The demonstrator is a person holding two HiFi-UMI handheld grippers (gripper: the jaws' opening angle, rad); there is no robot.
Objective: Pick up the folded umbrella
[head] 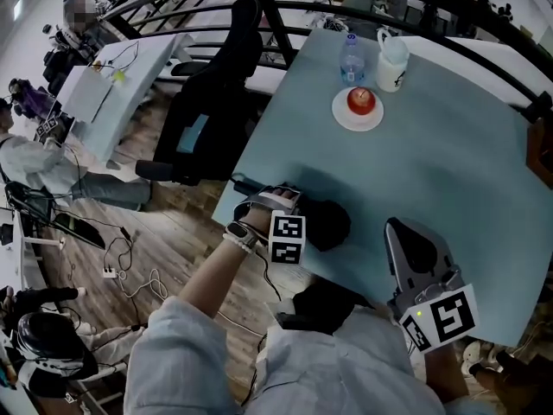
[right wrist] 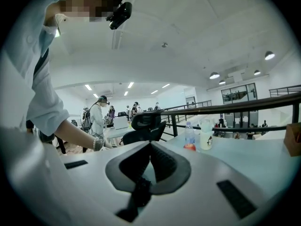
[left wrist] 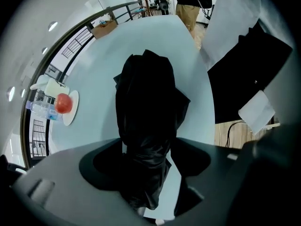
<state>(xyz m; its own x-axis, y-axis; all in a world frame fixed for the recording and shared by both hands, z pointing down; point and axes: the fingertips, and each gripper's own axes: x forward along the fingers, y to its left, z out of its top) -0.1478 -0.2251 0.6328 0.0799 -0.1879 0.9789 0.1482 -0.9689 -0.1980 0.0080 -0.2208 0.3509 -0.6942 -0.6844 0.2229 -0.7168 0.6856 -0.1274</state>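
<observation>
Left tool point(left wrist: 150, 161) released, astride folded umbrella point(left wrist: 146, 98) on table point(head: 449, 171), right tool point(right wrist: 150, 147) clenched empty

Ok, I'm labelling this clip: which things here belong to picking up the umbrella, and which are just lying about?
Job: folded umbrella, black, near the table edge; left tool, open, jaws either side of it.

Lying about: red apple on a white plate; water bottle; white mug; black office chair; right tool, shut, empty.
</observation>
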